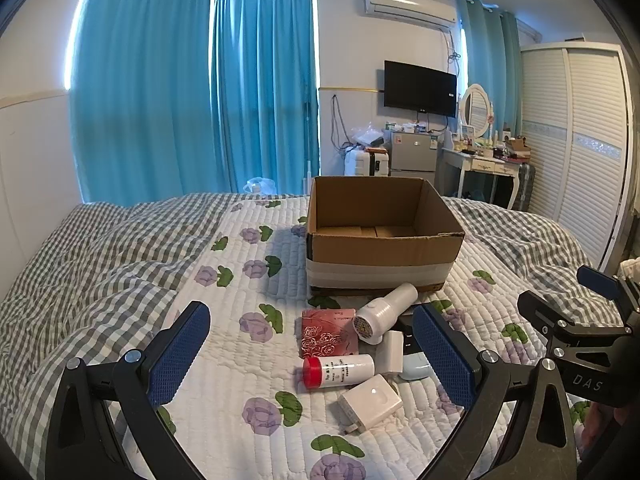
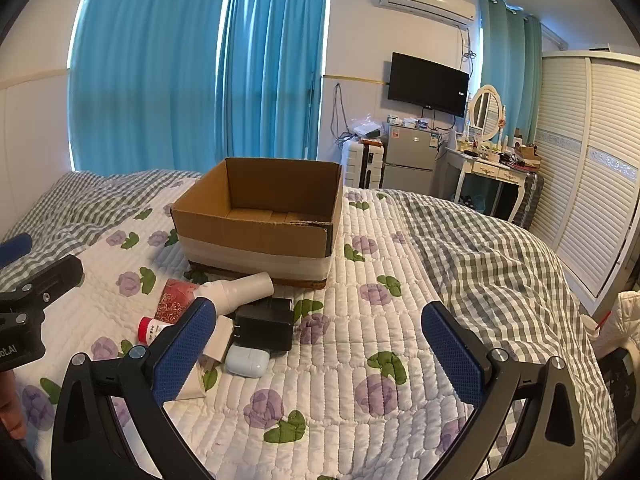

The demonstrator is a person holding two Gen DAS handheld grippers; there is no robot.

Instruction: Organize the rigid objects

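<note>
An open, empty cardboard box [image 1: 382,248] stands on the quilted bed [image 1: 248,364]; it also shows in the right wrist view [image 2: 256,236]. In front of it lies a pile: a white bottle [image 1: 384,312], a red patterned card [image 1: 328,332], a red-capped white tube [image 1: 340,370], a white charger [image 1: 370,402], a black adapter [image 2: 266,326] and a pale blue earbud case [image 2: 246,360]. My left gripper [image 1: 312,360] is open above the pile. My right gripper [image 2: 320,356] is open, to the right of the pile, and holds nothing.
A grey checked duvet [image 2: 480,264] covers the bed's sides. Beyond the bed are blue curtains [image 1: 192,92], a small fridge [image 1: 412,152], a dressing table [image 1: 480,160] and a white wardrobe [image 1: 576,140].
</note>
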